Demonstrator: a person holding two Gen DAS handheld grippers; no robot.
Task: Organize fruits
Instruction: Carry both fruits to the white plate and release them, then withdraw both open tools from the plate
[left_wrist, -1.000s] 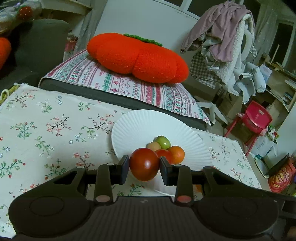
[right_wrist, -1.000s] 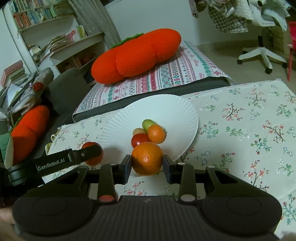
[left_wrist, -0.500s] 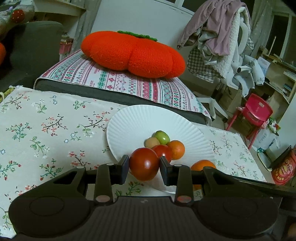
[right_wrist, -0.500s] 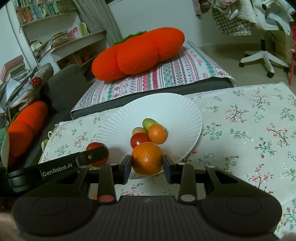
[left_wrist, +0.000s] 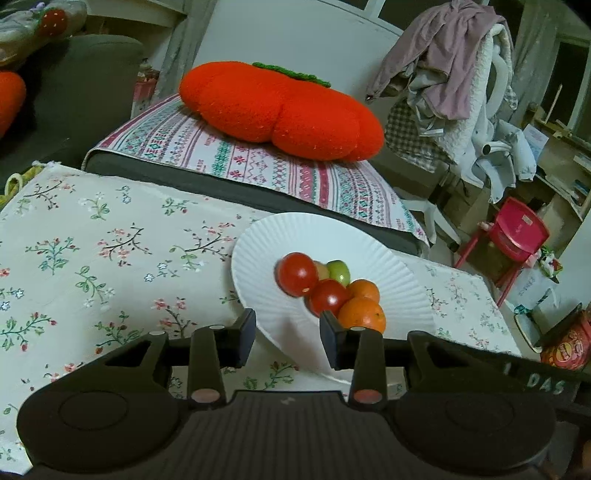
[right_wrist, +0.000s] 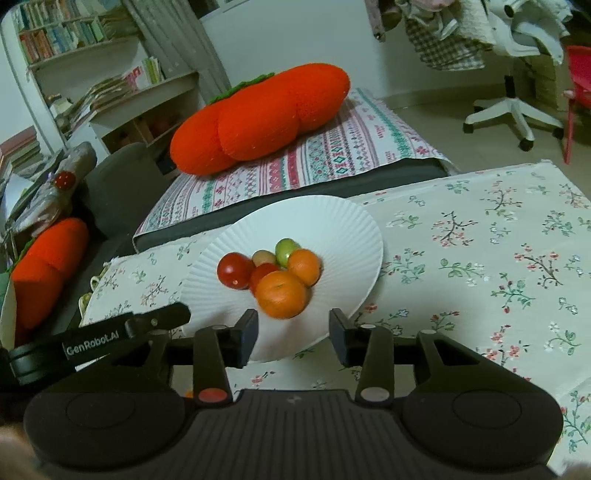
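White ribbed plate (right_wrist: 343, 229) with six clustered fruits (right_wrist: 282, 293); both tools (left_wrist: 287, 341) (right_wrist: 293, 336) opening, empty.

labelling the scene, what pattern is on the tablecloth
Small pink and green floral sprigs on a cream tablecloth, clearest in the right wrist view.

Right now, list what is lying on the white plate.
On the white plate lie six fruits: two red tomatoes, two oranges, a green fruit and a pale one, mostly hidden behind the tomatoes. Anything beneath the pile is covered.
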